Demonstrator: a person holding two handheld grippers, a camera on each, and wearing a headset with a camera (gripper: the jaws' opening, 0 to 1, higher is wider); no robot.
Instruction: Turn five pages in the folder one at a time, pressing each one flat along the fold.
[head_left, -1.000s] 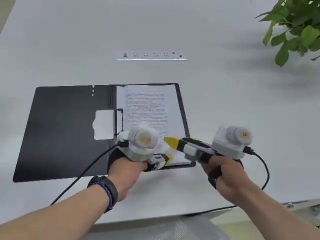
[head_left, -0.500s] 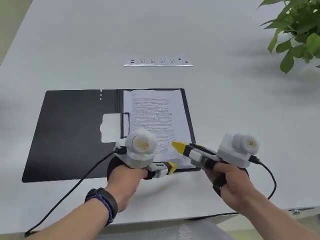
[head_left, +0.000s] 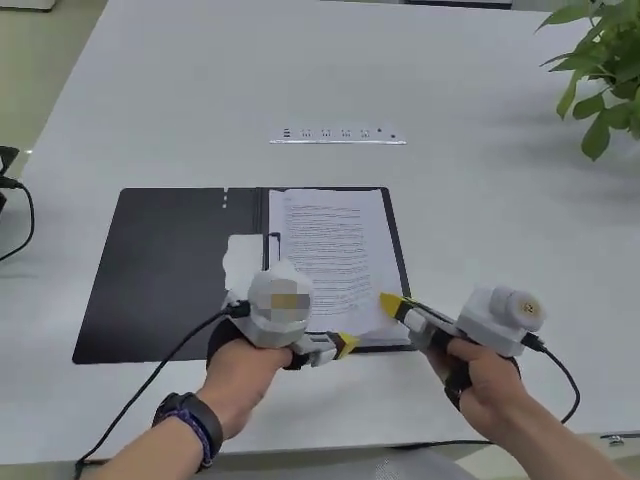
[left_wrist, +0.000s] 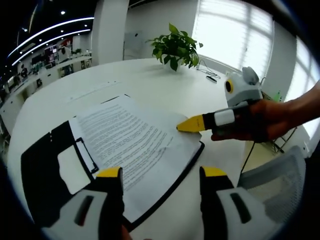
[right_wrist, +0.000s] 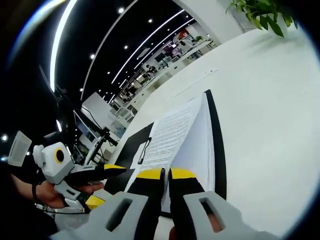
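Right hand-held gripper (right_wrist: 165, 174) has its jaws together, apparently nipping the lower right corner of the top page (head_left: 335, 255). Left hand-held gripper (left_wrist: 161, 172) has jaws apart with nothing in them, near the bottom edge of the folder (head_left: 160, 270). Folder lies open on the counter (head_left: 480, 150), black cover left, paper stack right.

Risks:
- The nip may hold two sheets, so one turn would skip a page.
- A thin corner bite could slip out mid-lift.
- A quick pull could tear the sheet at the spine.
- Nothing looks to be pinning the folder, so it may slide.
- Left hand-held gripper sits in the sweep path and could crumple the page.
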